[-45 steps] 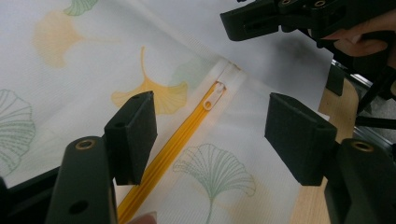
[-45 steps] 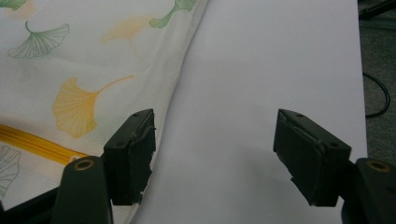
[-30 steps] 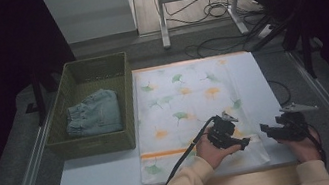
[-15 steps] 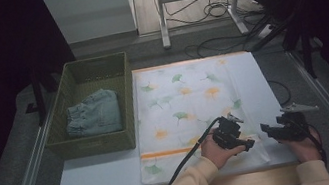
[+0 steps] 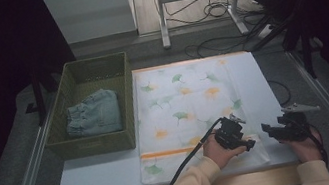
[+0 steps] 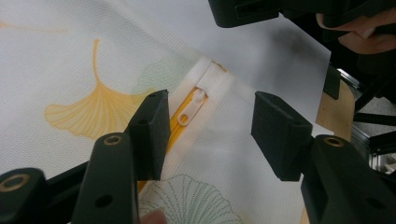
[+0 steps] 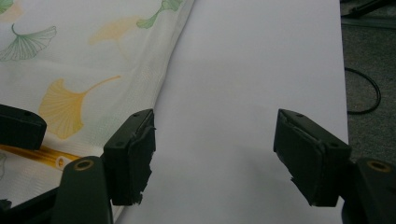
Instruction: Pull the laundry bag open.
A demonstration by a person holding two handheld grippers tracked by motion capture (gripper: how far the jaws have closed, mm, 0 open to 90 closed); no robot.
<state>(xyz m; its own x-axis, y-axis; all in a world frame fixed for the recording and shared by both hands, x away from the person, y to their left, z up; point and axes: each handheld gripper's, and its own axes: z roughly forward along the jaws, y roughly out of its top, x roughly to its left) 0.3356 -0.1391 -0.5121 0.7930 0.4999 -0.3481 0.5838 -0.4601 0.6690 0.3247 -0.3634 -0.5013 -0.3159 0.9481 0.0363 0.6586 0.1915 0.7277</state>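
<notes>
Grippers numbered two: left gripper (image 6: 208, 123) closing, unclenched, over one white zipper pull (image 6: 190, 106) of leaf-printed white fabric cover (image 5: 189, 103); right gripper (image 7: 212, 156) spread, empty.

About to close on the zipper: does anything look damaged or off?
Yes: the right gripper has chipped, ragged pad edges on its fingers. The pillowcase lies flat; its zipper pull looks intact between the left gripper's open, closing fingers.
</notes>
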